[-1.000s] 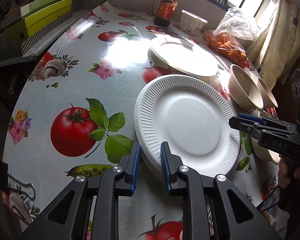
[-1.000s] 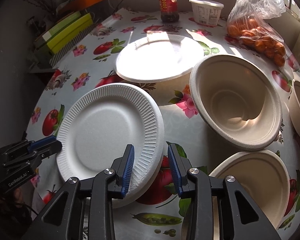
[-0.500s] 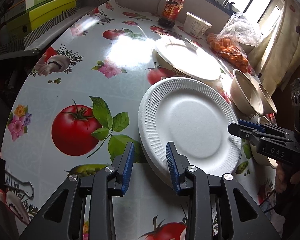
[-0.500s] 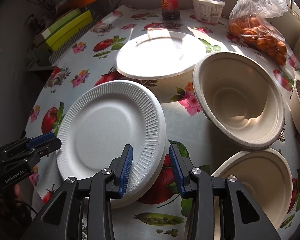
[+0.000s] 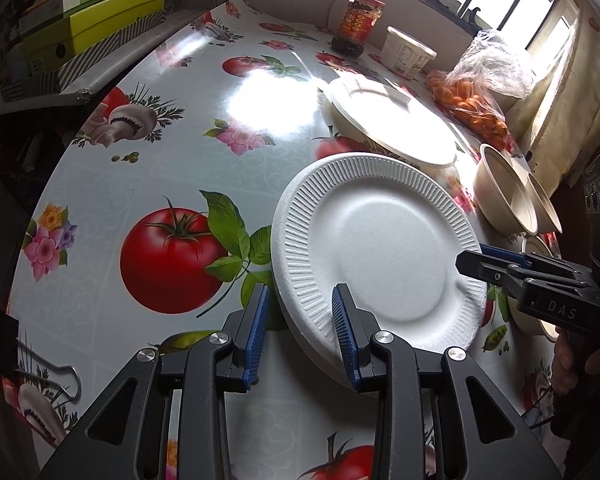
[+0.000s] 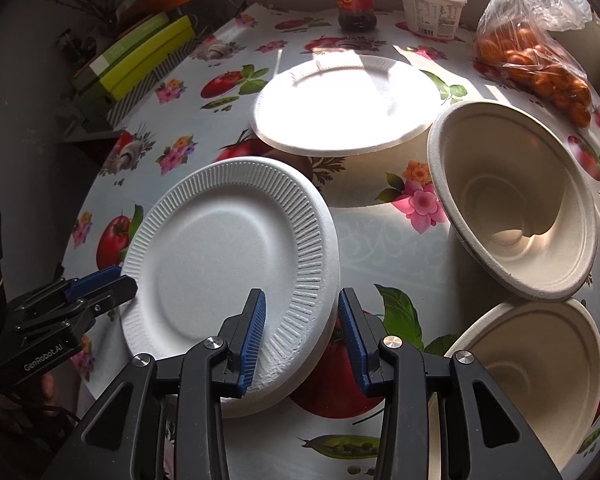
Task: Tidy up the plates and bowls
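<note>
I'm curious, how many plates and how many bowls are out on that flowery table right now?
Plates: 3 (ridged plate, second plate under it, smooth plate farther back)
Bowls: 3 (near bowl, middle bowl, edge bowl)
Total: 6

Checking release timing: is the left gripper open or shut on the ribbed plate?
Open. The left gripper has its blue pads either side of the ribbed plate's rim, with visible gaps.
</note>
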Demonstrator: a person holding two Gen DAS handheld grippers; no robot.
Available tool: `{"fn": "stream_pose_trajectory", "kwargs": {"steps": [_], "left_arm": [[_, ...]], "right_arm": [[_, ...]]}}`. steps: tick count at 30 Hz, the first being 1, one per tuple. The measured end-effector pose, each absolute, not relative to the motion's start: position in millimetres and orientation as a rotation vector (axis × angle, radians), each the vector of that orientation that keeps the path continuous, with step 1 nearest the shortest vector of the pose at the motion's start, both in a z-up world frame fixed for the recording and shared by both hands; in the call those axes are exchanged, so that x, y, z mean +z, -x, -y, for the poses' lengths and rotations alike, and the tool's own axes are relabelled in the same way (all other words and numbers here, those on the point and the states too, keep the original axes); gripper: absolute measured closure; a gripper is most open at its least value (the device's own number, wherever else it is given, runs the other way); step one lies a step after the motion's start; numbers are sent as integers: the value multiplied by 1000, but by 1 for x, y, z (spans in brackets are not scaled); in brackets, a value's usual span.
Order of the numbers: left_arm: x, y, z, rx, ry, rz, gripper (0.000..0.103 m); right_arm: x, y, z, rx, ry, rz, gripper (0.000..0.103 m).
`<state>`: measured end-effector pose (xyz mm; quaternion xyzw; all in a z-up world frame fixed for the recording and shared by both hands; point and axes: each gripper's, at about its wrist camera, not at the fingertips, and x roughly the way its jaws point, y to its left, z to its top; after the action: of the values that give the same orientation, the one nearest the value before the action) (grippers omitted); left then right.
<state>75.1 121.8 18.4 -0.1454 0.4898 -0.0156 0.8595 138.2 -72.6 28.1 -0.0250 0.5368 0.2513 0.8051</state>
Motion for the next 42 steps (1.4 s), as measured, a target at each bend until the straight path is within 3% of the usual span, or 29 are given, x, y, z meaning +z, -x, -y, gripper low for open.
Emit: {"fn": "stream_pose_trajectory", "kwargs": {"steps": [27,42], "left_arm": [[97,-124,-114,6,200,-892,69],[96,-196,-111,12,190,-926,69]], "right_arm": [[123,-180,107,534,59,-918,63],[118,-273,119,477,101,-964,58]]}}
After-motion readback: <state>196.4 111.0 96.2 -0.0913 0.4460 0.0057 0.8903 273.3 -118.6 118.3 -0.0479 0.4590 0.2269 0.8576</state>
